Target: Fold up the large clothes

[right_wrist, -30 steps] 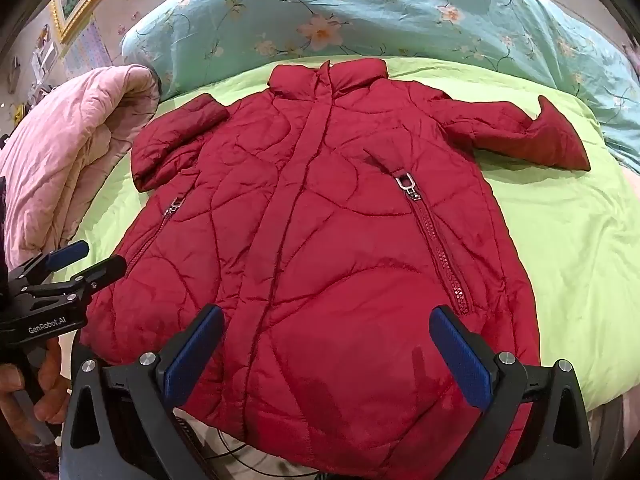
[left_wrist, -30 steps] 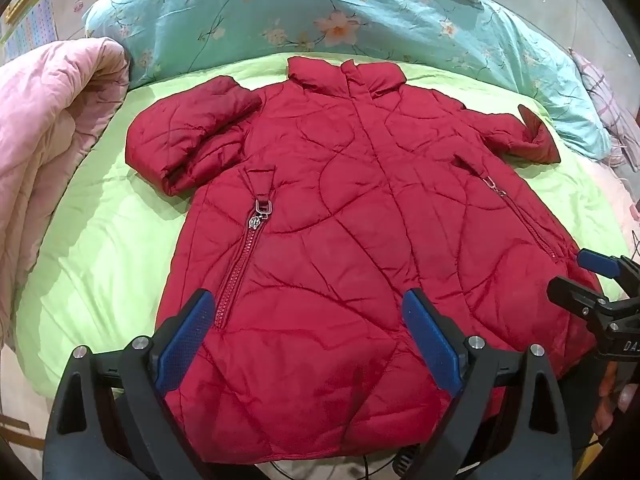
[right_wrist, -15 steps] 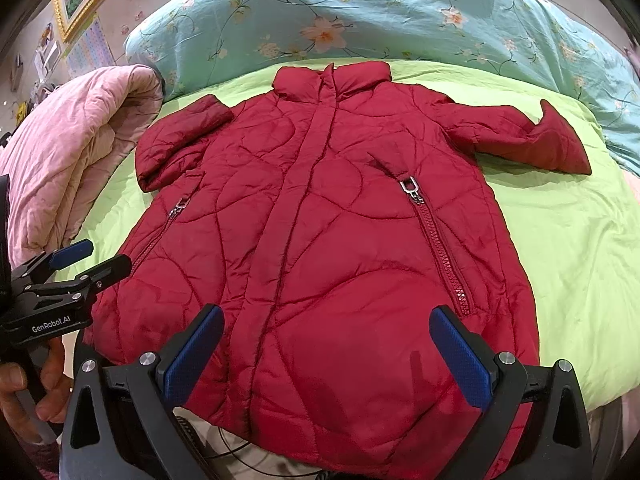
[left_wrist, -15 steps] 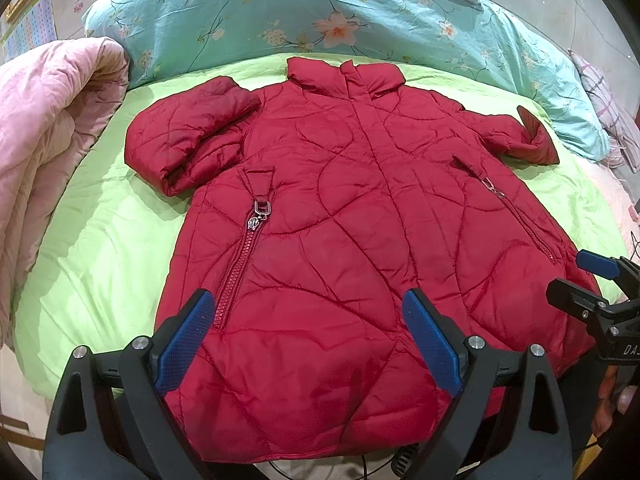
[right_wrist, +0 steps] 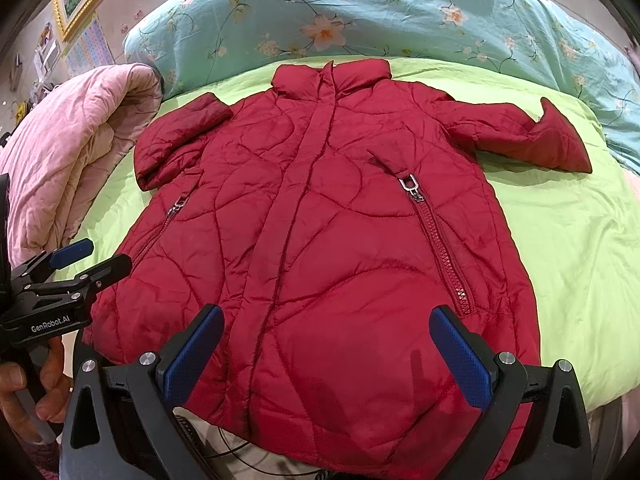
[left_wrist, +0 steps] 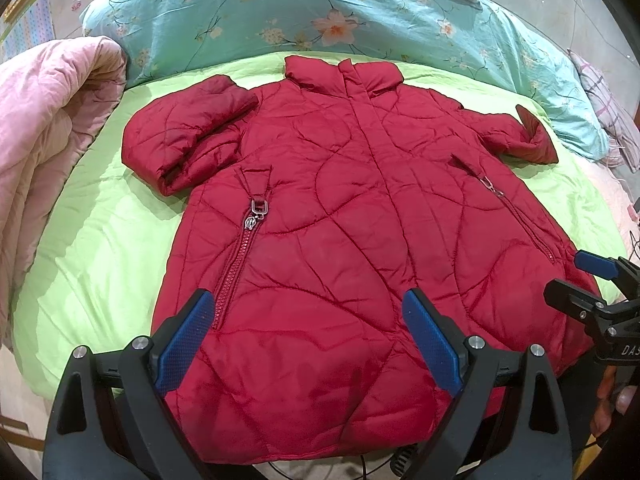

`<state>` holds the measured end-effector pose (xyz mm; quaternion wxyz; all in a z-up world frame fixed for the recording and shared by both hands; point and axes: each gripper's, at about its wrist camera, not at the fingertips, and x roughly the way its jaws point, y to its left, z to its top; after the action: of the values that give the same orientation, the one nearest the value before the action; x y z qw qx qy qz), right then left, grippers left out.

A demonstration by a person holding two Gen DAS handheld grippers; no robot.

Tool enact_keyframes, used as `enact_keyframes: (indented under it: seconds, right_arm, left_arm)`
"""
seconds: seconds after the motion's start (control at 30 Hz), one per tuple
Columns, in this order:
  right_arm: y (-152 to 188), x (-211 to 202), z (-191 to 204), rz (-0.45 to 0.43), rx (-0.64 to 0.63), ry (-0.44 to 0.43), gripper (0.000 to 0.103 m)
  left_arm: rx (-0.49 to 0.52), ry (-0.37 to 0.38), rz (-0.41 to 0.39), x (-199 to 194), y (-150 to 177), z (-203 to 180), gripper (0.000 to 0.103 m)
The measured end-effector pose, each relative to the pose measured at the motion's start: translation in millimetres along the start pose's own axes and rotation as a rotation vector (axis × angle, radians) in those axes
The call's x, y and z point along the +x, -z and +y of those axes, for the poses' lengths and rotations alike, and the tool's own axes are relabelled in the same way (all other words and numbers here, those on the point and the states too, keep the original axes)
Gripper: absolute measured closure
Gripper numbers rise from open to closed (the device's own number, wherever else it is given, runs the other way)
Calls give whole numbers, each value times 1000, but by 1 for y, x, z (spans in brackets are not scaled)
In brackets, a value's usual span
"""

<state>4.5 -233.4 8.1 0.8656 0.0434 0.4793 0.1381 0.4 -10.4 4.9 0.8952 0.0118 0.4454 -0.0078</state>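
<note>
A red quilted coat (left_wrist: 352,216) lies front up and spread flat on a light green sheet (left_wrist: 100,248), collar at the far end, hem at the near edge. It also fills the right wrist view (right_wrist: 320,232). Its left sleeve (left_wrist: 188,136) is folded over itself; its right sleeve (right_wrist: 528,136) lies stretched out to the side. My left gripper (left_wrist: 308,340) is open and empty above the hem's left part. My right gripper (right_wrist: 326,344) is open and empty above the hem's right part. Each gripper shows in the other's view, the left (right_wrist: 86,258) and the right (left_wrist: 580,276).
A pink quilt (left_wrist: 44,128) is bunched at the left edge of the bed. A teal floral duvet (left_wrist: 320,24) lies across the far side. Cables (right_wrist: 240,452) hang below the near edge under the hem.
Both grippers have drifted slightly, so the coat sits a little lower in the right wrist view. The coat itself has not moved and both grippers stay open.
</note>
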Motion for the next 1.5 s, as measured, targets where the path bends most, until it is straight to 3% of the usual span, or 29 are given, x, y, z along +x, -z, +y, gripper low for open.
enact_keyframes:
  seconds: [0.4,0.53,1.0,1.5]
  right_arm:
    - [0,2,-1,4,2,1,0]
    - [0,6,-3,9,5,1,0]
    - [-9,10,-14,12,27,-2,0]
    - [-49,12,-81,-44,117,94,0]
  left_arm:
    - [1,7,54,8,0,3,7]
    - [-6,15,115,10,-2,5,7]
    - [-14,26,121,23,-5,9,7]
    - [-31,18,131,46,-18,15,7]
